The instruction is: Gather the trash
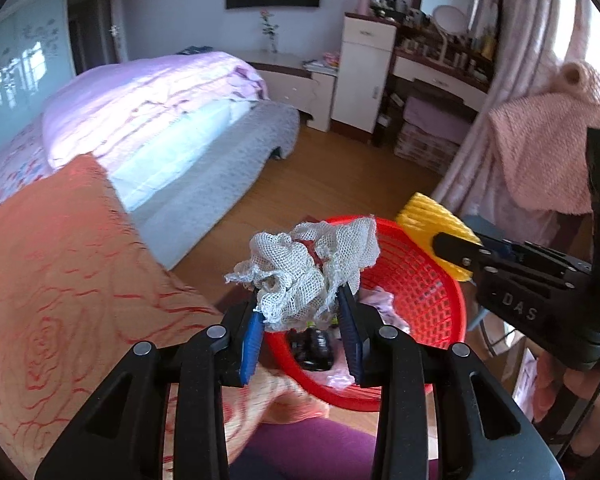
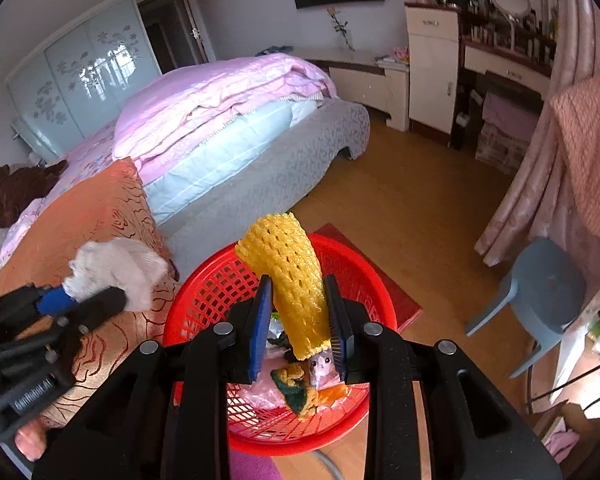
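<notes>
Left wrist view, left fingers point(image 1: 300, 300) angled down clamping white mesh point(image 1: 308, 264) over red basket point(image 1: 428, 296), right fingers point(image 2: 300, 304) clamping yellow foam net point(image 2: 292, 276)

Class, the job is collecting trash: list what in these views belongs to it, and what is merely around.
Belongs to the job:
white foam net in the left gripper
yellow foam net in the right gripper
red basket

Merely around:
bed
blue stool
dressing table
</notes>
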